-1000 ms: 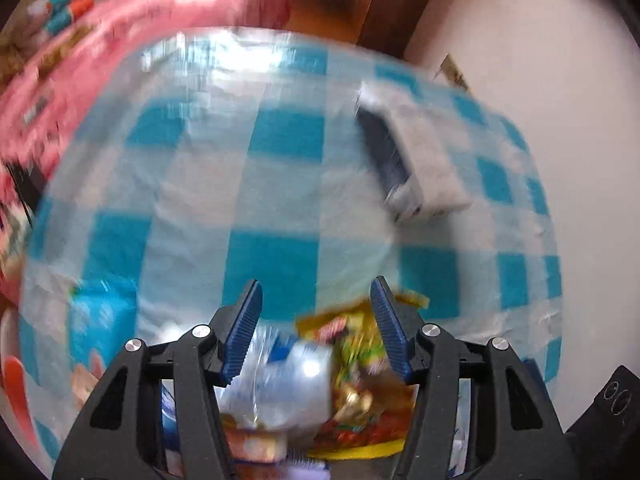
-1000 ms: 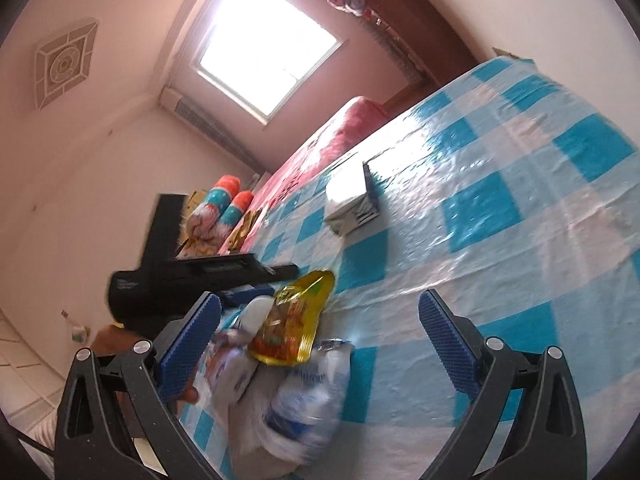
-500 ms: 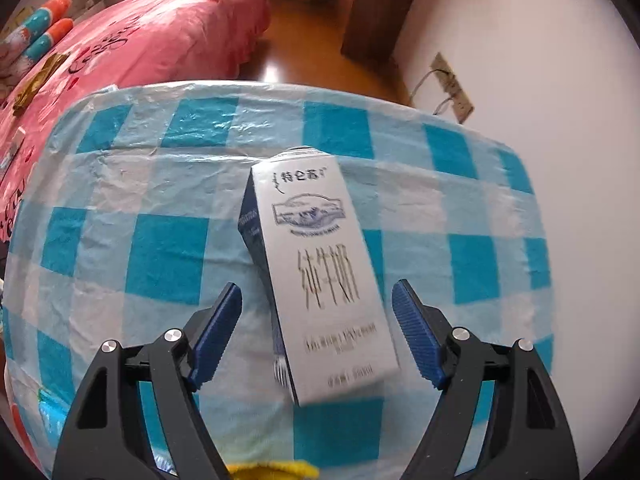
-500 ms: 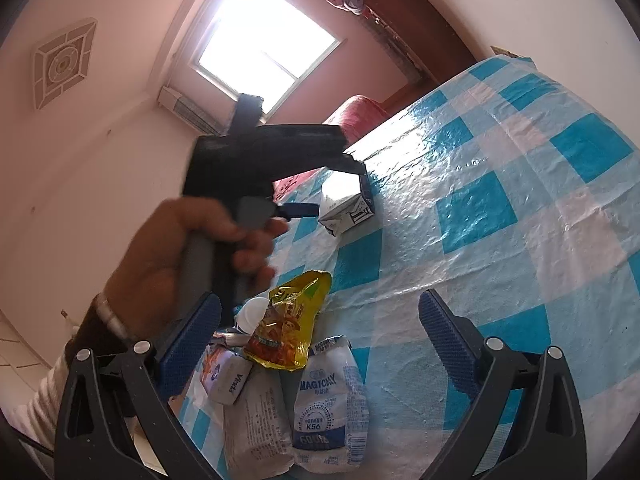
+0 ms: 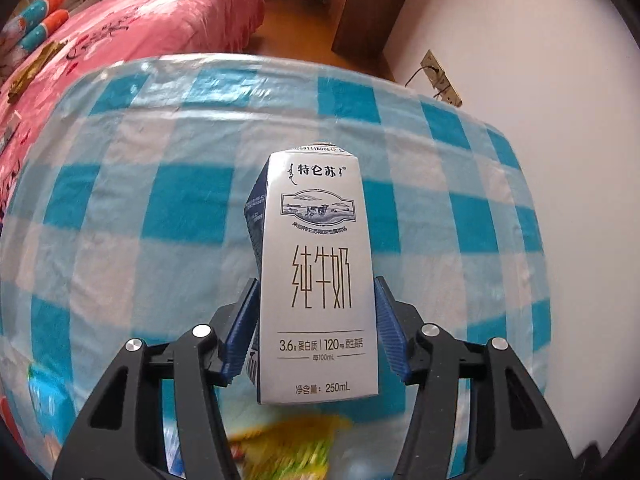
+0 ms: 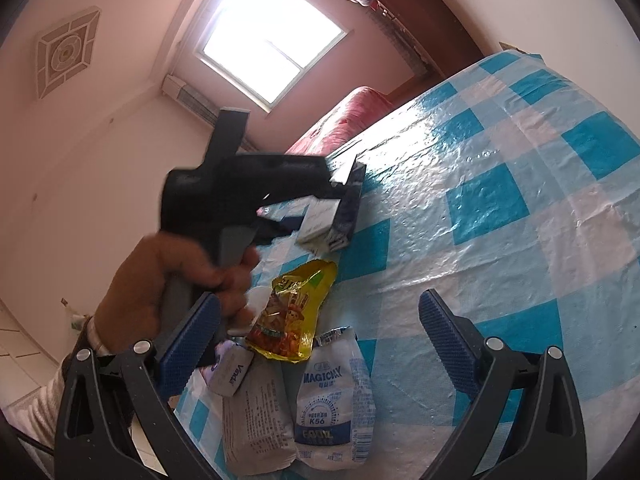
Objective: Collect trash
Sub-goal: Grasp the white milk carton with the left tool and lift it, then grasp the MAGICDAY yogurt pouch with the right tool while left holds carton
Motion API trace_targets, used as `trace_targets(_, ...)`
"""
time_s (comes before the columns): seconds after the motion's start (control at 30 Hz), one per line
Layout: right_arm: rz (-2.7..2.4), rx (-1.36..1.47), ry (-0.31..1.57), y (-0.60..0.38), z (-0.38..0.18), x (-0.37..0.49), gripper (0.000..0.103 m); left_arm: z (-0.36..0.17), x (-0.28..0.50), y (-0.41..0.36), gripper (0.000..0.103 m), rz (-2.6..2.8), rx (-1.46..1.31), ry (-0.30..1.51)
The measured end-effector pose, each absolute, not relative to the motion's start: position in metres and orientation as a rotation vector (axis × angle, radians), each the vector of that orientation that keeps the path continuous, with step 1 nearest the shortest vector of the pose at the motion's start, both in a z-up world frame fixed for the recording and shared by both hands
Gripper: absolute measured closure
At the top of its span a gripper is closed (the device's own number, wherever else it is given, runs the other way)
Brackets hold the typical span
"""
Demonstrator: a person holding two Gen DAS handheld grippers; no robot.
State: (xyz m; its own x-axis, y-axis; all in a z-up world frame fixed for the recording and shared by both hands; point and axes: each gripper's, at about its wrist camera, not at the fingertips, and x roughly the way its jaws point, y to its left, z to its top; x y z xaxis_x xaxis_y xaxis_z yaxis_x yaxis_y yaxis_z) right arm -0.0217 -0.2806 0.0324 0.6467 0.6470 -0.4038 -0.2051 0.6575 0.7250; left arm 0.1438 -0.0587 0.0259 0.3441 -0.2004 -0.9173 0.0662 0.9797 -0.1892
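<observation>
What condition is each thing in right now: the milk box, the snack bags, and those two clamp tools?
White rectangular milk carton: gripped at both sides, lifted and tilted.
Left gripper: shut on the carton.
Right gripper: open, holding nothing.
Yellow foil snack bag: torn open, lying on the cloth.
White MAGICMAY plastic pouch: lying flat.
Grey paper packet: lying flat beside the pouch.
Blue-and-white checked tablecloth: spread out, wrinkled.

Sunlit window (image 6: 272,36), pink bed (image 5: 132,28)
</observation>
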Motion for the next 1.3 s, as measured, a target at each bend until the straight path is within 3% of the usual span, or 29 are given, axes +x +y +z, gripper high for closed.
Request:
trace_targets(0.57, 0.556, 0.609, 0.74, -0.27, 0.033, -0.028, 0.005, 0.067, 0.079, -0.024, 0.049, -0.288, -0.24, 1.12)
trace_targets(1.0, 0.504, 0.345, 0.761, -0.234, 0.041, -0.047, 0.005, 0.091, 0.022, 0.003, 0.049, -0.339, -0.248, 1.019)
trace_targets(1.13, 0.488, 0.321, 0.782, -0.229, 0.038, -0.049, 0.008, 0.096, 0.005, 0.015, 0.049, -0.349, -0.258, 0.999)
trace_targets(1.23, 0.476, 0.318, 0.814, -0.228, 0.035, -0.048, 0.023, 0.096, -0.004, 0.022, 0.049, -0.35, -0.255, 0.989)
trace_targets(1.3, 0.467, 0.317, 0.827, -0.229, 0.033, -0.047, 0.025, 0.097, -0.01, 0.027, 0.049, -0.35, -0.257, 0.983)
